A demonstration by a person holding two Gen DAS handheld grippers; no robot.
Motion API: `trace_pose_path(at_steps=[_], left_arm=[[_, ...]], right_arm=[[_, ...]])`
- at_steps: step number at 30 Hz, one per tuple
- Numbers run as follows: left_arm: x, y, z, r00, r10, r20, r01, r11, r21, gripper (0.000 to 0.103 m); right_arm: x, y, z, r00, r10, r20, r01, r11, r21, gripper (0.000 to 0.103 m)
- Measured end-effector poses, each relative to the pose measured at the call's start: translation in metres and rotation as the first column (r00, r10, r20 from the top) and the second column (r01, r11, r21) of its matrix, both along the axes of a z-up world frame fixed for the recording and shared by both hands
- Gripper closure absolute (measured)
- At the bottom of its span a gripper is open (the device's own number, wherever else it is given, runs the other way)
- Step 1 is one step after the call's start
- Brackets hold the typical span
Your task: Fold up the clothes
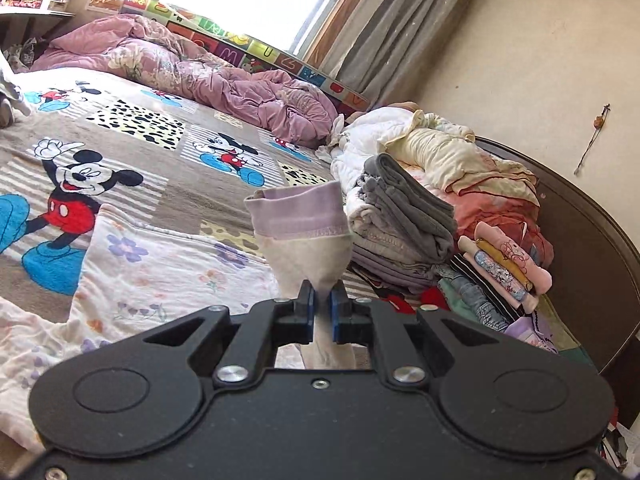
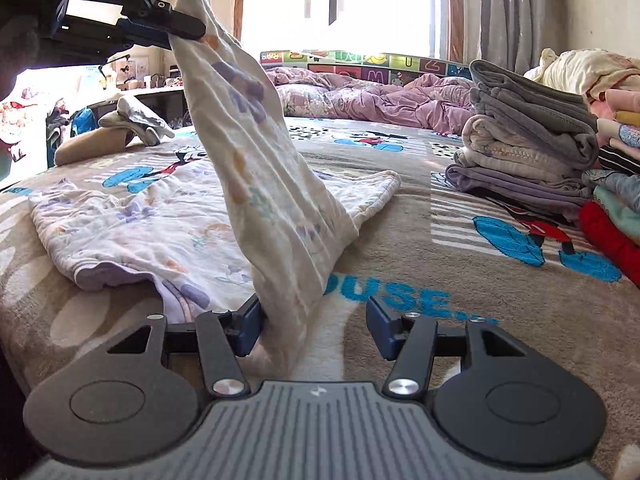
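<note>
A white floral garment (image 2: 160, 216) with purple trim lies on the Mickey Mouse blanket (image 2: 440, 304). My left gripper (image 1: 322, 300) is shut on its purple-cuffed end (image 1: 298, 216) and holds it up. In the right wrist view the left gripper (image 2: 176, 32) is at the upper left, with the cloth hanging down from it as a taut strip. My right gripper (image 2: 316, 316) is open low over the blanket. The hanging strip (image 2: 280, 280) passes between its fingers, touching the left finger (image 2: 250, 320).
A stack of folded grey and purple clothes (image 2: 524, 148) and more folded items (image 1: 504, 272) sit at the right. A crumpled pink quilt (image 1: 224, 76) lies at the bed's far side. A dark headboard (image 1: 592, 232) is on the right. Loose clothes (image 2: 132, 124) lie far left.
</note>
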State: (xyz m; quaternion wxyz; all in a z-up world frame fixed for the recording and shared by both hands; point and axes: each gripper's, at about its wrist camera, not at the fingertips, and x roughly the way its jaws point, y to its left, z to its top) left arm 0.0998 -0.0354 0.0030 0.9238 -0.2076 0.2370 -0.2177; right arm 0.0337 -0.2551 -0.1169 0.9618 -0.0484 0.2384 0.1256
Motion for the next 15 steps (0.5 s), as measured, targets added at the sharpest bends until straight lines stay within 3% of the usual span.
trace_pose_path(at_steps=[4, 15], left_arm=[[-0.009, 0.029, -0.013, 0.999, 0.04, -0.024, -0.041, 0.999, -0.031, 0.097], [-0.022, 0.081, -0.053, 0.988, 0.129, -0.081, -0.132, 0.991, -0.033, 0.097]], right_arm=[[0.0, 0.01, -0.006, 1.0, -0.006, -0.004, 0.006, 0.998, -0.068, 0.052], [-0.004, 0.013, -0.006, 1.0, -0.002, -0.009, 0.002, 0.995, -0.101, 0.054]])
